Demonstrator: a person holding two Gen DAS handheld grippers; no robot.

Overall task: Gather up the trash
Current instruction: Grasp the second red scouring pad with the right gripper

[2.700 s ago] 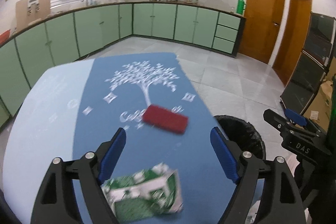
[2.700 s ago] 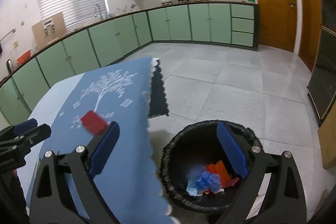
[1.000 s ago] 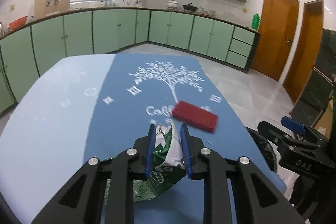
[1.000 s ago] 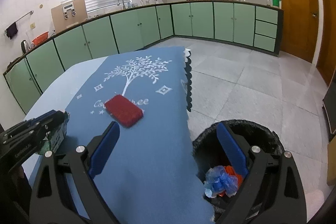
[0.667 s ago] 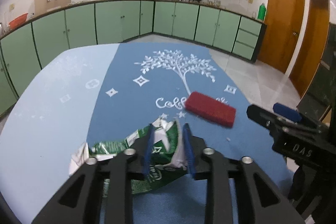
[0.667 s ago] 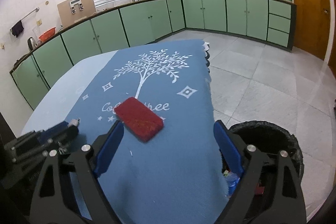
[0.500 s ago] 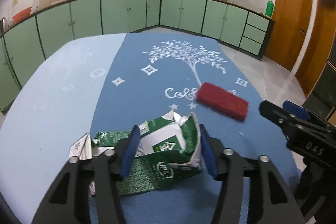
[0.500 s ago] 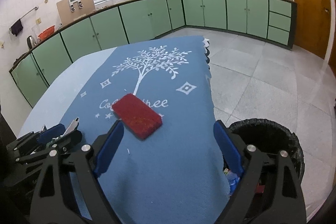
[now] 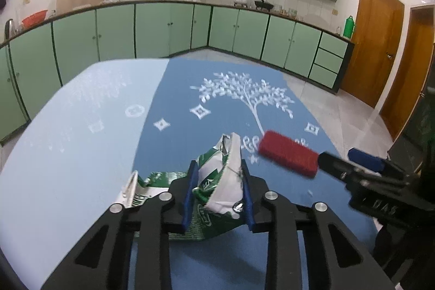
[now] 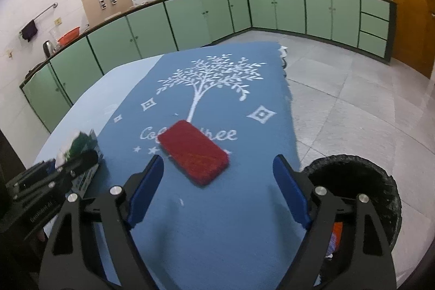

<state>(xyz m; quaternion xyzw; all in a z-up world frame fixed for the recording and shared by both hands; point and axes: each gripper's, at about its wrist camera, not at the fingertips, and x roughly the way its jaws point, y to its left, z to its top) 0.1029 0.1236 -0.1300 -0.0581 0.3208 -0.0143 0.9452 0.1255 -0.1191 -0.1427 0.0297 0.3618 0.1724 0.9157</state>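
A crumpled green-and-white carton (image 9: 217, 181) lies on the blue tree-print cloth (image 9: 217, 105). My left gripper (image 9: 217, 195) has its blue pads on both sides of the carton, and its jaws are closing on it. The carton (image 10: 81, 143) and left gripper (image 10: 68, 162) also show at the left of the right wrist view. A red sponge-like block (image 10: 194, 154) rests on the cloth just ahead of my right gripper (image 10: 217, 186). Its jaws stand wide and are closing slowly, with nothing between them. In the left wrist view, the right gripper (image 9: 353, 165) reaches the block (image 9: 288, 154) from the right.
A black-lined trash bin (image 10: 380, 181) stands on the tiled floor right of the table, with orange scraps (image 10: 337, 233) inside. Green cabinets (image 9: 163, 29) ring the room. The cloth's right edge (image 10: 291, 127) hangs over the table side.
The left jaws let the carton spread, then pinched it again. The right gripper swung left from over the bin to the table, close behind the red block, and narrowed slightly.
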